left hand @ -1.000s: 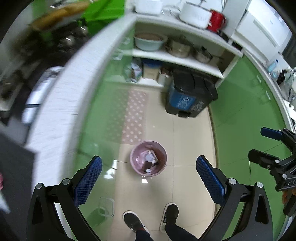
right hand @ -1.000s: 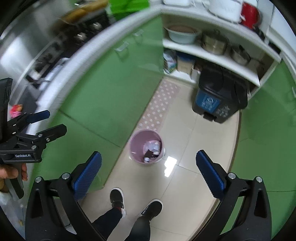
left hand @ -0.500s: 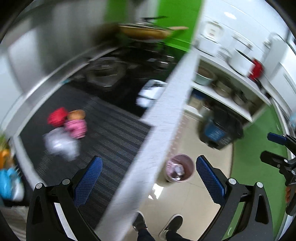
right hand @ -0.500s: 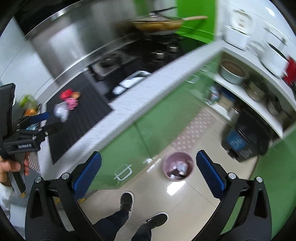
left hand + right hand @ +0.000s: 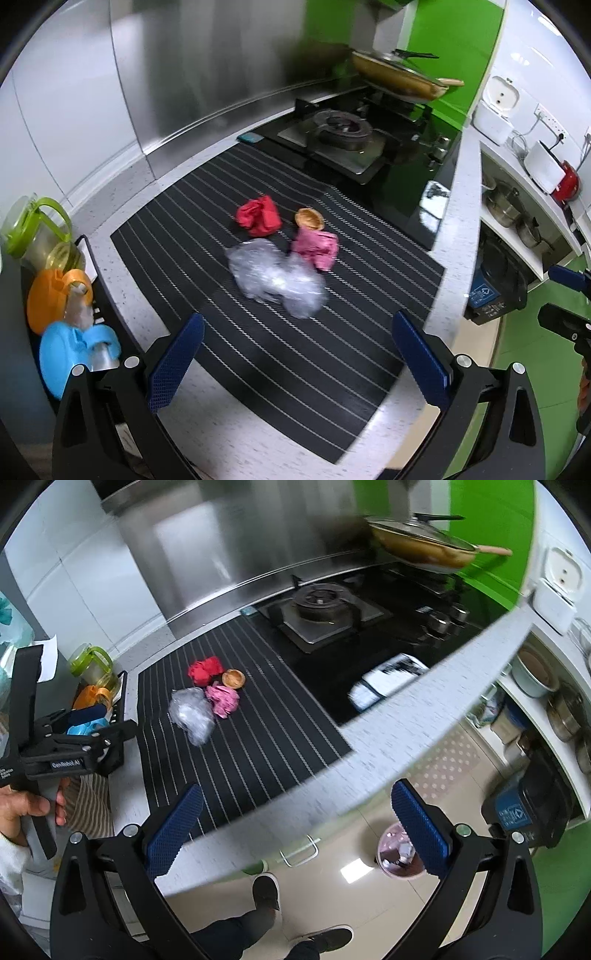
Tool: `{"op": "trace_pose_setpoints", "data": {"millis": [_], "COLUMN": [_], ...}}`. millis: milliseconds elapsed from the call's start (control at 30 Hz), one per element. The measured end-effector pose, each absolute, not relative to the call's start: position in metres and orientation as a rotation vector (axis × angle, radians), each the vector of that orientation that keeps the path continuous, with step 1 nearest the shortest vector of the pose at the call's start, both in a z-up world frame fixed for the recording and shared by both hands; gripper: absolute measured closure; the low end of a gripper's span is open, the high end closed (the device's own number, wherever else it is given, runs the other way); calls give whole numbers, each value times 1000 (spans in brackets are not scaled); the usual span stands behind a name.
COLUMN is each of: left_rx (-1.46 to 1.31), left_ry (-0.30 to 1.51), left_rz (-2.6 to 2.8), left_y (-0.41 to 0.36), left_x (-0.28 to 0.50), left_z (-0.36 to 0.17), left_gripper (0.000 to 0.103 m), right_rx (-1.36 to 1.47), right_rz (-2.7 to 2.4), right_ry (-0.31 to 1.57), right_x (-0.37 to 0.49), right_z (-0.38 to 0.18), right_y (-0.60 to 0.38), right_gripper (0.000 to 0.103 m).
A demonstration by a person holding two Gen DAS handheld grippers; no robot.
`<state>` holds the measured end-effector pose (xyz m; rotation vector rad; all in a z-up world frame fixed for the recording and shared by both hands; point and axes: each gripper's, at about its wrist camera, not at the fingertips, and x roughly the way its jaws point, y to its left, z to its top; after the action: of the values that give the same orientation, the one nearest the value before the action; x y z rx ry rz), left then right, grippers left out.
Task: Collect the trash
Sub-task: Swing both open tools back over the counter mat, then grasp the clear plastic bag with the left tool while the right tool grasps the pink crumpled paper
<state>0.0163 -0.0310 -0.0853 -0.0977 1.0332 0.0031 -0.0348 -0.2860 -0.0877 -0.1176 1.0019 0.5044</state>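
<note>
On a black striped mat (image 5: 332, 339) lie a crumpled red paper (image 5: 259, 220), a crumpled pink paper (image 5: 316, 248), a small brown paper cup (image 5: 309, 218) and a clear plastic bag (image 5: 275, 277). My left gripper (image 5: 295, 363) hovers open above the mat, just short of the plastic bag, with nothing in it. My right gripper (image 5: 297, 830) is open and empty over the counter edge. The same trash shows in the right wrist view: red paper (image 5: 204, 669), pink paper (image 5: 222, 699), cup (image 5: 233, 678), plastic bag (image 5: 192, 714). A pink waste bin (image 5: 400, 853) stands on the floor below.
A gas hob (image 5: 340, 129) with a lidded pan (image 5: 399, 75) lies behind the mat. Coloured jugs (image 5: 59, 295) sit in a rack at the left. A dark pedal bin (image 5: 495, 284) stands under shelves with pots (image 5: 506, 206). The person's shoes (image 5: 266, 890) are on the floor.
Both grippers have swung up from facing the floor and pink bin to facing the counter. The trash on the mat is now centred ahead of my left gripper. Both stay open.
</note>
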Motion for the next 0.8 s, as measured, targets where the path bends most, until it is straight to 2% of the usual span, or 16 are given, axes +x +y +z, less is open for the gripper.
{"op": "trace_pose_setpoints", "data": {"millis": [667,700,800], "left_rx": [-295,-306,-320], "left_ry": [1156,1160,1172], "left_rz": [130,135,143], "left_y": [12,12,13], "left_x": [85,87,92], "left_z": [-158,-162,-170], "left_gripper": [6,7,18], "right_rx": [-285,-291,-301], "right_rz": [718,728,750], "right_ry": [1090,1094,1102], "right_x": [59,64,73], "right_z": [-129,-131,-136], "right_y": [-199,-197,-192], "right_gripper": [3,3,3]}}
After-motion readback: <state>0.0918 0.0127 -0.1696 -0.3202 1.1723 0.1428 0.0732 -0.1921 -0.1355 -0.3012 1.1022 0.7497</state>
